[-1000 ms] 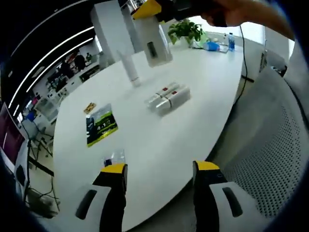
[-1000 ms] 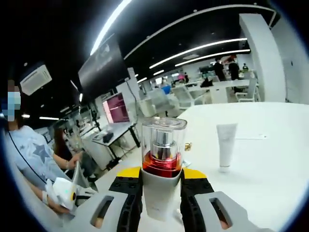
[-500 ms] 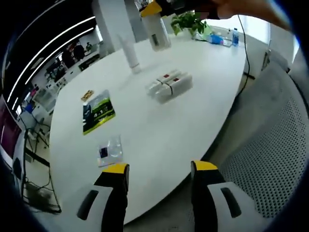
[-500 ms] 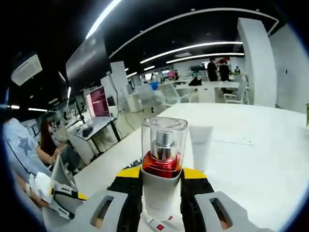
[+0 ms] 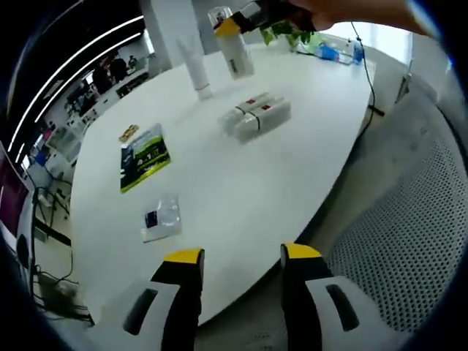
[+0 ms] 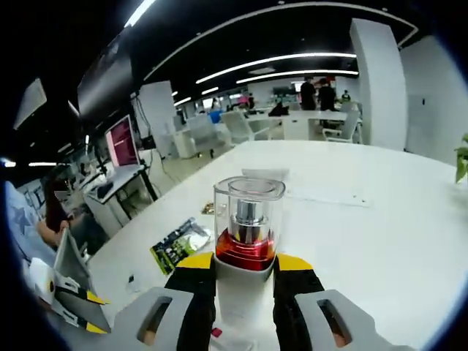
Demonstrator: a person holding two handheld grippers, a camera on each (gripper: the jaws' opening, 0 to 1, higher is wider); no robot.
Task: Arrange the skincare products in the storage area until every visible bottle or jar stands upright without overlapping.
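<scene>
Clear-capped pump bottle (image 6: pixel 247 241), red at the collar and white below, clamped upright between the right gripper's (image 6: pixel 246 272) yellow-tipped jaws and carried above the white table (image 6: pixel 380 219). From the left gripper view, same bottle (image 5: pixel 232 45) seen at the far end of the table, near an upright white tube (image 5: pixel 196 67) standing on its cap. Left gripper (image 5: pixel 241 257) at the near edge, jaws apart, grasping nothing.

Risks, as a judgement: bottle tall and top-heavy under that cap, so a tilted or hasty set-down could topple it or knock the tube just beside it. Letting go before the base sits flat could do the same. Placing it too close to the lying items would leave things overlapping.

Count on the table: one pump bottle, in the grip; one upright tube; what look like two white tubes (image 5: pixel 256 117) lying on their sides, touching each other, mid-table, not yet stood up. Also one green-and-black sachet (image 5: pixel 143 156) lying flat, one small clear packet (image 5: pixel 161 217) nearer the left gripper, one small gold item (image 5: pixel 128 133) beyond the sachet, too small to identify.
</scene>
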